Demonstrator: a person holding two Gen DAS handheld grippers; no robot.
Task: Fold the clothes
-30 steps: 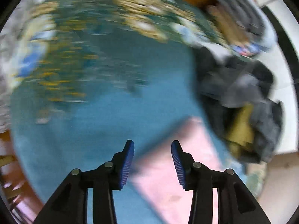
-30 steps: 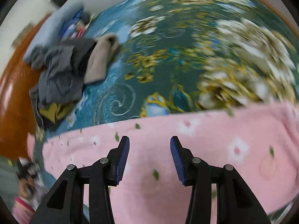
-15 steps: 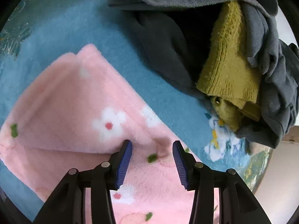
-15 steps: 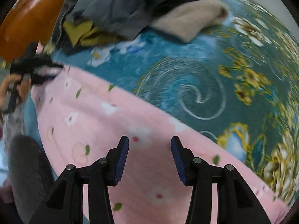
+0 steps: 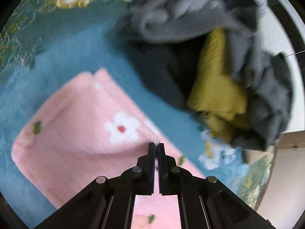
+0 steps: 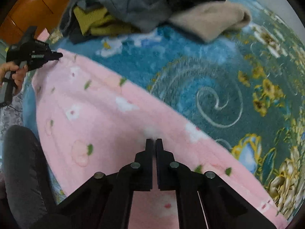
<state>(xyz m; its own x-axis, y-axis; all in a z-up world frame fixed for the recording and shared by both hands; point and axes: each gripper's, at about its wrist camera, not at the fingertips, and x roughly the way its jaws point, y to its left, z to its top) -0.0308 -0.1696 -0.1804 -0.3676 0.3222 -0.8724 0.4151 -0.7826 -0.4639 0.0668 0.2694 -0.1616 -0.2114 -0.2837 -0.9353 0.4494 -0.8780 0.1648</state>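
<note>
- Fabric first: a fluffy pink garment (image 6: 106, 114) with little white flowers lies flat on a blue flowered bed cover (image 6: 200, 80), filling the lower left of the right wrist picture.
- The left gripper (image 5: 156, 144) has just closed. Its jaws are clenched on the far edge of the pink garment, at the bottom middle of its own picture.
- The right gripper (image 6: 154, 140) has just closed too. Its jaws pinch the same far edge further along, with a tuft of fluff poking out at the tips.
- In the right wrist picture the left gripper shows at the far left, held by a hand (image 6: 13, 72), nipping the cloth's corner.
- A heap of grey and mustard clothes (image 5: 219, 66) waits at the upper right, just past the pink corner.
- What could go wrong, I think: the pinches look small, so thick fluff may slip out when lifted.
- If one side pulls harder, the fold could come out crooked.
- A big swing might also drag the heap along.
</note>
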